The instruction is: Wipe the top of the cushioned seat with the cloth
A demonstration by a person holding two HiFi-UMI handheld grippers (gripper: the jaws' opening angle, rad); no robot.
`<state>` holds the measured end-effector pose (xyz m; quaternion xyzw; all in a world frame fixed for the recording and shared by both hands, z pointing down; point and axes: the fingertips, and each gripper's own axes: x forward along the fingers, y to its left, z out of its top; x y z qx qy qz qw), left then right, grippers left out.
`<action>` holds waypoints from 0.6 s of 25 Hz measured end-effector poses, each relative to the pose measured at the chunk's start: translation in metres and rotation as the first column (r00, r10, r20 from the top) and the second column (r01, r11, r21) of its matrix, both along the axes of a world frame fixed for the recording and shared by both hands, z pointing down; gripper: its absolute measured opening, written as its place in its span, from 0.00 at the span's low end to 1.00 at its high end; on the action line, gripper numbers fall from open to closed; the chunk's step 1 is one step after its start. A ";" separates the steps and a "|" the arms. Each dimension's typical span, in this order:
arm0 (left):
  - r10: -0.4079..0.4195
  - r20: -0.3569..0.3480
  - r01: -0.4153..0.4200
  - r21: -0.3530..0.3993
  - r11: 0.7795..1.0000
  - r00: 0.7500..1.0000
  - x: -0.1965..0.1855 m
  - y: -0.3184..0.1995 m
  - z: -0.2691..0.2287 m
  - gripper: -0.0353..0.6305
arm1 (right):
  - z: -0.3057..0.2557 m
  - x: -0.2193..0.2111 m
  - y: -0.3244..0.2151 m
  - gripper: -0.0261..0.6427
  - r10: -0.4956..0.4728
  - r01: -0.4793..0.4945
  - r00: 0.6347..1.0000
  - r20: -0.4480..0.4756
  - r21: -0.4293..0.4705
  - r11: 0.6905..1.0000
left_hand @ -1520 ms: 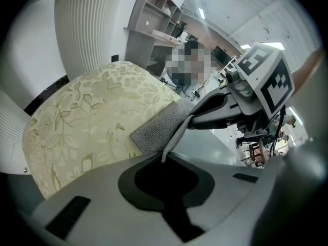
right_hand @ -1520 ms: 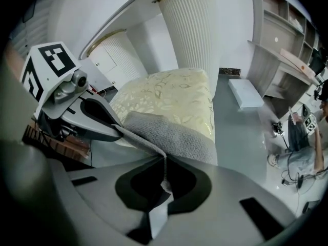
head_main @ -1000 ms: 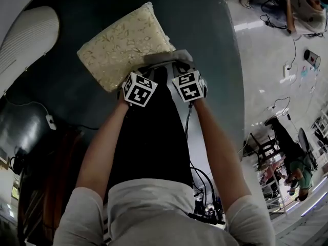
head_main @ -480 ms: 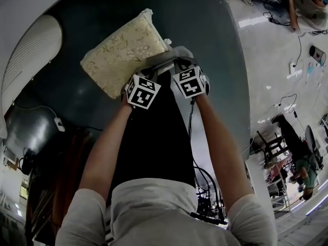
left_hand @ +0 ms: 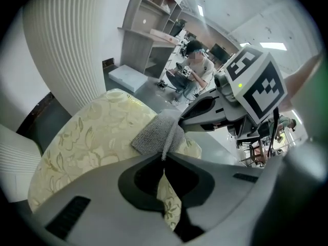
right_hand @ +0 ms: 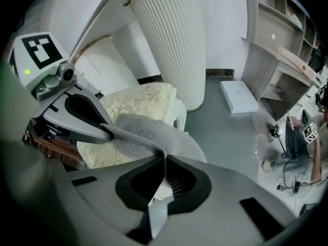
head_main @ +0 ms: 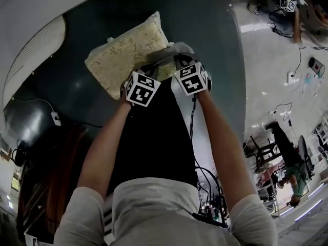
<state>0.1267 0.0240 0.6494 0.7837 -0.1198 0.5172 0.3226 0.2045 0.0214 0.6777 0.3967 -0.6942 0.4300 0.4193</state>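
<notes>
Two grippers share one cloth at the seat's near edge.
The left gripper (left_hand: pixel 163 160) and right gripper (right_hand: pixel 165 160) each have jaws closed on a pinch of the grey cloth (right_hand: pixel 148 135), likely to keep it spread over the cushioned seat (head_main: pixel 120 55). Most of the patterned top lies uncovered beyond, and a ribbed column (right_hand: pixel 174 40) stands past the far edge.

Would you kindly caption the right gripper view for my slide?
Right gripper and left gripper pinch a grey cloth over the cushioned seat.
</notes>
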 end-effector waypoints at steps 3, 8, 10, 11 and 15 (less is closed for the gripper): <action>-0.009 0.003 0.009 0.009 1.000 1.000 -0.002 -0.015 -0.001 0.09 | -0.003 -0.002 -0.015 0.07 -0.017 0.017 1.000 -0.002 0.009 1.000; -0.038 0.003 0.037 0.053 0.998 0.999 -0.006 -0.047 -0.002 0.09 | -0.005 -0.006 -0.040 0.07 -0.054 0.054 0.999 -0.005 0.033 0.998; -0.052 0.001 0.052 0.064 0.997 0.999 -0.009 -0.059 -0.002 0.09 | -0.005 -0.008 -0.050 0.07 -0.058 0.058 0.998 -0.005 0.042 0.997; -0.058 -0.001 0.058 0.067 0.996 0.998 -0.010 -0.064 -0.002 0.09 | -0.005 -0.009 -0.054 0.07 -0.059 0.059 0.998 -0.004 0.043 0.997; -0.062 -0.015 0.063 0.072 0.995 0.998 -0.011 -0.077 -0.002 0.09 | -0.004 -0.011 -0.069 0.07 -0.058 0.058 0.998 -0.002 0.042 0.997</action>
